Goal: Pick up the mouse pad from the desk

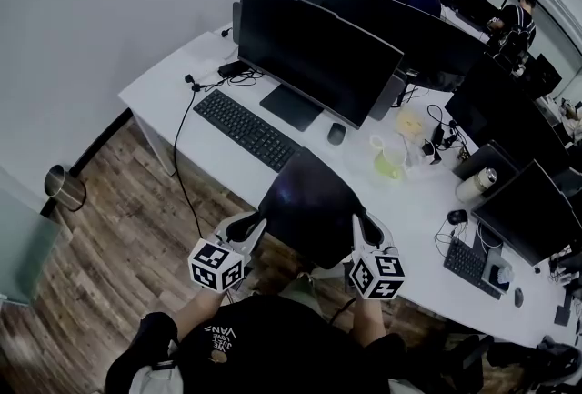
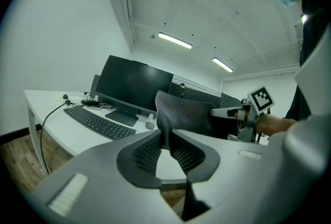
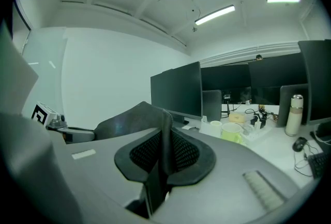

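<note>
Mouse pad [image 1: 309,206] – dark, thin, with rounded corners and a dull sheen – hangs in the head view over the near edge of the white desk [image 1: 164,92], held clear of its top. The left gripper [image 1: 250,224] clamps one side edge and the right gripper [image 1: 362,224] the opposite one, and the sheet sags a little between them. Behind it on the desk lie a flat black keyboard [image 1: 245,128], a small rounded mouse [image 1: 336,134] and a pale green mug [image 1: 388,166], in front of a wide dark monitor [image 1: 314,51]. Plank flooring [image 1: 118,237] shows below.

In the left gripper view the ribbed black pads [image 2: 147,153] are pinched on the mat's edge, and the limp sheet rises from them, curving over toward the other gripper.

In the right gripper view its own ribbed pads [image 3: 183,153] are clenched on the mat's thin edge – the sheet arches away like a soft hump.
</note>
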The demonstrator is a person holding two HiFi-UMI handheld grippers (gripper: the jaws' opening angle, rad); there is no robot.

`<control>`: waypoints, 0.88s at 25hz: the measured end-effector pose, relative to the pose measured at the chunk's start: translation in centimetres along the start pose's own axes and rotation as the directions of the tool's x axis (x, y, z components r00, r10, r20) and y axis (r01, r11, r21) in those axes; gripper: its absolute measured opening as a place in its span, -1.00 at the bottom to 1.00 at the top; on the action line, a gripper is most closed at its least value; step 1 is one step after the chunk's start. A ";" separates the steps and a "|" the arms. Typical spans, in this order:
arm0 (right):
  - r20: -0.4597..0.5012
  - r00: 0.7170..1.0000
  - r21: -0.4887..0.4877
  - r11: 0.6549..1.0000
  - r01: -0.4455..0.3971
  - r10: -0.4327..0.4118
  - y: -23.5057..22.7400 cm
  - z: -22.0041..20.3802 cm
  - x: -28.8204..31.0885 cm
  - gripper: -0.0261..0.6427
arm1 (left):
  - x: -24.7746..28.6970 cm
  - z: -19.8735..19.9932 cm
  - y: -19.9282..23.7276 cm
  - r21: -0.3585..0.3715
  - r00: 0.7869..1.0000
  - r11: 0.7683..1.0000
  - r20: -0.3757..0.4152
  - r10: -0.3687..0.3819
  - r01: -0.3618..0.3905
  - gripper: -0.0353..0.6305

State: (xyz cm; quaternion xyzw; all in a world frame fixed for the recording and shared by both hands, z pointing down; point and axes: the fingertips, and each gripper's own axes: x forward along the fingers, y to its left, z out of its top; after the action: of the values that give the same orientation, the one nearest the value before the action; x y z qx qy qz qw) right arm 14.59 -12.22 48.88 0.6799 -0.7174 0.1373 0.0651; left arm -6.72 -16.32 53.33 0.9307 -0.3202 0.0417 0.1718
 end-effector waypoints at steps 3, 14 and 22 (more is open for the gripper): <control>-0.012 1.000 -0.002 1.000 0.005 -0.005 0.1 -0.4 0.0 -0.78 | -0.1 -0.3 0.0 -0.001 1.000 1.000 -0.005 -0.003 0.003 -0.71; -0.037 0.999 -0.010 1.000 0.029 -0.030 -0.3 -1.0 -0.3 -0.79 | -0.1 -0.9 -0.6 -0.001 1.000 1.000 -0.014 -0.018 0.018 -0.72; -0.045 0.998 -0.012 0.999 0.036 -0.036 -0.9 -1.3 -0.5 -0.79 | 0.4 -1.3 -0.9 -0.010 1.000 1.000 -0.018 -0.021 0.021 -0.72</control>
State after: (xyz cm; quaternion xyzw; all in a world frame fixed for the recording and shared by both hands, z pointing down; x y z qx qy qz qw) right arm 15.35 -11.44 50.07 0.6892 -0.7040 0.1476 0.0875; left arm -5.86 -15.45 54.35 0.9328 -0.3090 0.0465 0.1798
